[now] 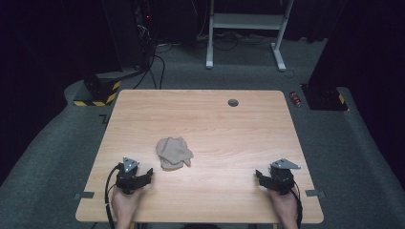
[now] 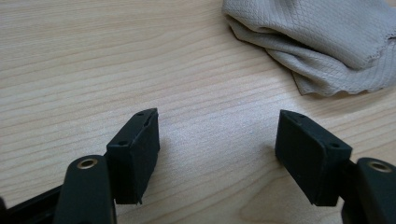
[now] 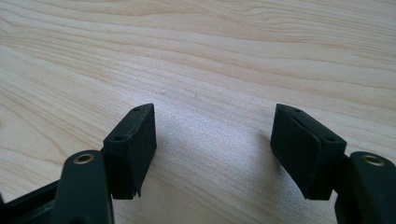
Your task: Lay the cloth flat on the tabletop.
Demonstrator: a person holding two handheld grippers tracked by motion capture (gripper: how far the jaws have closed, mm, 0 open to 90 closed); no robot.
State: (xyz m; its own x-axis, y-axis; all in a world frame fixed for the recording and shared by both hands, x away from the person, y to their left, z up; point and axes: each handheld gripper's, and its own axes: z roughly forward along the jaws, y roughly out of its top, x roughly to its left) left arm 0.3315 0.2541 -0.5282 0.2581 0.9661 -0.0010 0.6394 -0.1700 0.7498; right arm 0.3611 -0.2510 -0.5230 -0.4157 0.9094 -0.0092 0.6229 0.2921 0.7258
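The crumpled beige cloth [image 1: 174, 153] lies left of centre on the tabletop [image 1: 229, 129], near and ahead-right of the left gripper [image 1: 149, 173], well apart from the right gripper [image 1: 258, 175]; both jaws stand wide open and empty.

Both our hands are resting low at the near edge, each holding a gripper.

We are holding the left gripper [image 1: 143, 177] in our left hand [image 1: 125, 202], its jaws standing wide apart with nothing between them and angling inward. We are holding the right gripper [image 1: 261, 175] in our right hand [image 1: 284, 204], its jaws gaping equally wide and empty, also pointing inward. Our forearms are entering from below.
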